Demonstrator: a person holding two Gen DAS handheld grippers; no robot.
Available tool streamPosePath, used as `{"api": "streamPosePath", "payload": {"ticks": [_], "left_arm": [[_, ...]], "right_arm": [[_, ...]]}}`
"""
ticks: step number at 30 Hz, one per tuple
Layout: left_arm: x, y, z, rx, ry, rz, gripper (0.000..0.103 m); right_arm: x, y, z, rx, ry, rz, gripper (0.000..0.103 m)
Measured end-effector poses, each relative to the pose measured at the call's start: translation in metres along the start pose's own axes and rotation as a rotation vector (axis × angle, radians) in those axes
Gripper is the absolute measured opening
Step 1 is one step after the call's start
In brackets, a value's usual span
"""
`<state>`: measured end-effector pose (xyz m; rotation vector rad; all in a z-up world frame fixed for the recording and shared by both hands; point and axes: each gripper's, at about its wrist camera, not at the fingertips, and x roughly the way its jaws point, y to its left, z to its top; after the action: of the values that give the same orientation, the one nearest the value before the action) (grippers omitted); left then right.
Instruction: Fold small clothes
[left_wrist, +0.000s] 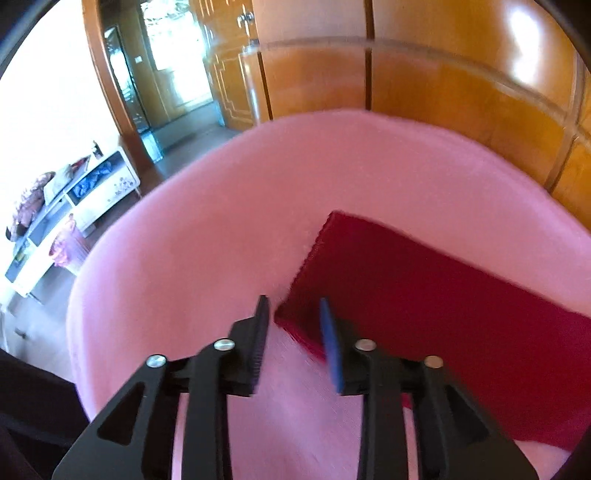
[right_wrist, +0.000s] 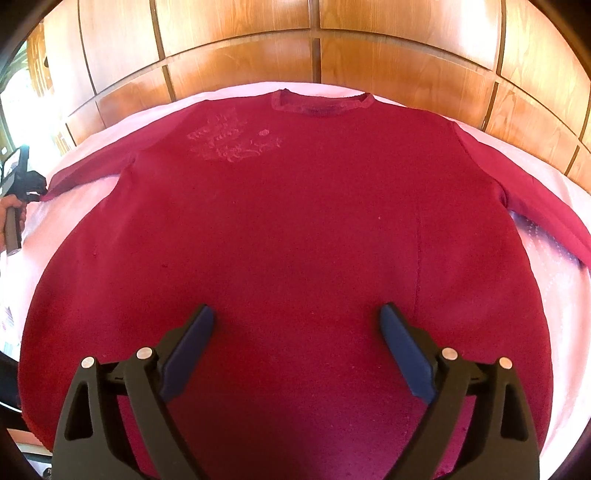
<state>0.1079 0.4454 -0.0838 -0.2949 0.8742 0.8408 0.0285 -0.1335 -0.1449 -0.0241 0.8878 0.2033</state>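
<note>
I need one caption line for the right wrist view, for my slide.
Open right tongs hover over the dark red long-sleeved knit sweater, spread flat on the pink bedsheet; left tongs at its sleeve cuff.

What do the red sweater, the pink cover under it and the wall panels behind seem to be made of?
Red sweater: probably a knit, wool or cotton; matte, fuzzy, with small pills. Pink cover: soft cloth, matte and smooth; the fibre is unclear. Wall panels: wood or wood veneer, varnished; grain shows and light glares on them.

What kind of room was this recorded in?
Probably a home bedroom: a red sweater lies on a pink bedsheet, wooden wardrobe panels stand behind, and a low white cabinet sits near the doorway.
</note>
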Motion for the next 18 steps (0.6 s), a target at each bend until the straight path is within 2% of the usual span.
{"api": "streamPosePath", "payload": {"ticks": [1,3,4,8,9,11,12,13,14,16,18], "left_arm": [[-0.018,-0.003,-0.004,-0.004,-0.035,-0.046,0.044],[-0.048,-0.015,-0.014,0.006,-0.093,-0.121,0.057],[-0.069,-0.025,-0.024,0.017,-0.131,-0.181,0.059],[-0.135,-0.078,-0.072,0.109,-0.143,-0.454,0.060],[-0.151,-0.094,-0.090,0.149,-0.126,-0.532,0.060],[-0.175,-0.123,-0.121,0.222,-0.093,-0.632,0.060],[-0.192,-0.142,-0.144,0.276,-0.073,-0.701,0.060],[-0.201,-0.154,-0.157,0.313,-0.055,-0.741,0.060],[-0.211,-0.168,-0.173,0.358,-0.034,-0.782,0.060],[-0.230,-0.193,-0.208,0.454,-0.012,-0.849,0.060],[-0.237,-0.210,-0.232,0.533,0.006,-0.875,0.060]], "right_arm": [[0.000,0.000,0.000,0.004,-0.002,0.000,0.092],[-0.001,0.000,0.000,0.009,-0.003,0.005,0.092],[-0.002,-0.001,0.000,0.010,-0.003,0.010,0.092],[-0.008,-0.005,0.002,0.020,0.008,0.037,0.092],[-0.010,-0.009,0.003,0.036,0.009,0.053,0.088],[-0.019,-0.027,0.006,0.107,0.005,0.091,0.075],[-0.025,-0.044,0.007,0.166,-0.005,0.103,0.064],[-0.030,-0.055,0.007,0.208,-0.015,0.109,0.057],[-0.036,-0.074,0.007,0.271,-0.034,0.117,0.055],[-0.047,-0.119,0.001,0.414,-0.070,0.108,0.053],[-0.054,-0.164,-0.009,0.561,-0.100,0.095,0.052]]}}
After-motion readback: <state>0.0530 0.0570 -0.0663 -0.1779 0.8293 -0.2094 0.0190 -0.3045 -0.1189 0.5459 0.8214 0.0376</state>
